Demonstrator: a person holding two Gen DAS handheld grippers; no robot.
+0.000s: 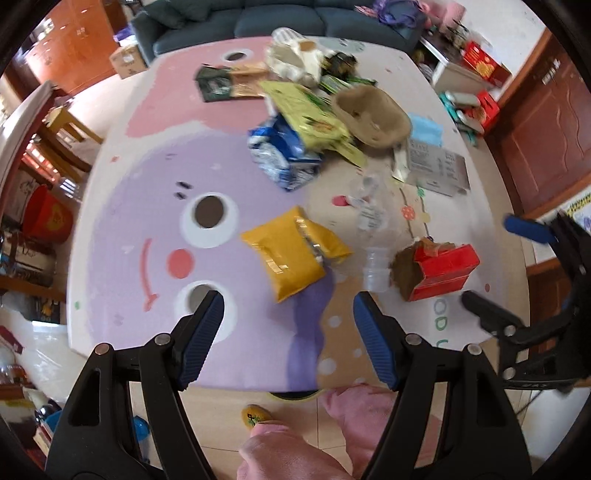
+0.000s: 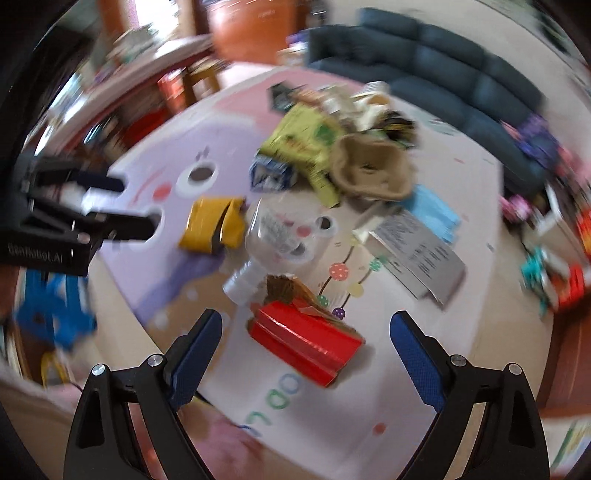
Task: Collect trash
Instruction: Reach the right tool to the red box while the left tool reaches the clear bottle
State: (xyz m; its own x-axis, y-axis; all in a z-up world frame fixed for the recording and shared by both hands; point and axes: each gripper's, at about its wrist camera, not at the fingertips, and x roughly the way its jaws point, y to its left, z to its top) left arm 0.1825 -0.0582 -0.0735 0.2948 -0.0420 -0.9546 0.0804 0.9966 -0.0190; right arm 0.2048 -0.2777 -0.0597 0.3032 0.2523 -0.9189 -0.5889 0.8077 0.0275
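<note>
Soft daylight fills my view; fisheye bends the dark-vignetted edges. My right view smears with motion blur, my left stays sharper.

A dark blue sofa (image 1: 280,18) stands beyond the table's (image 1: 122,229) far edge — the tabletop printed with a cartoon face in pink and lilac. A red bucket (image 1: 46,218) sits on the floor left; a wooden door (image 1: 546,136), probably a cabinet's, stands right.

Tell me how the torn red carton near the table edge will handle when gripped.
The red carton looks light and probably empty, since one end is torn open. Its creased card walls may crush under a squeeze. Lying flat, it is unlikely to roll, though a push could slide it.
</note>
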